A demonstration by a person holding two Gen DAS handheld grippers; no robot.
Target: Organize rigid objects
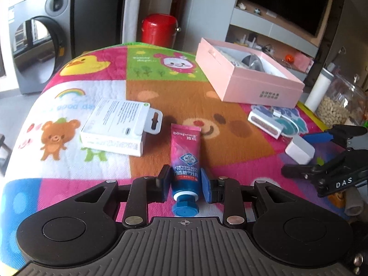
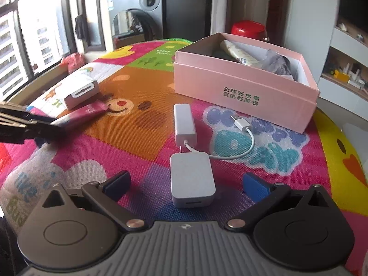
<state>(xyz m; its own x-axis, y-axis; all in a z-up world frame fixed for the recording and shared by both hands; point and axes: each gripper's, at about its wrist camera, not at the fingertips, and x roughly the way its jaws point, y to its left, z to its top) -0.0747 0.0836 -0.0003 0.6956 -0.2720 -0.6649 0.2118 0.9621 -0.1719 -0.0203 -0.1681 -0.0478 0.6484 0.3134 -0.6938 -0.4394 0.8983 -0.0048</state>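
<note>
While left tool [image 1: 184, 184] pinches toothpaste [image 1: 185, 161], right tool [image 2: 186, 185] gapes (angled down).

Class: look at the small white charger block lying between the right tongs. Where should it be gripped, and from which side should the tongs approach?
Grip the white charger block across its two long flat sides, near the middle. Come from its port end, where the open right tongs already straddle it; the cable leaves the far end.

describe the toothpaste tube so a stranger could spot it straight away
On the cartoon play mat, find the brown bear panel before the pink box. The toothpaste tube lies right of a white carton: the only magenta tube, blue-capped.
</note>
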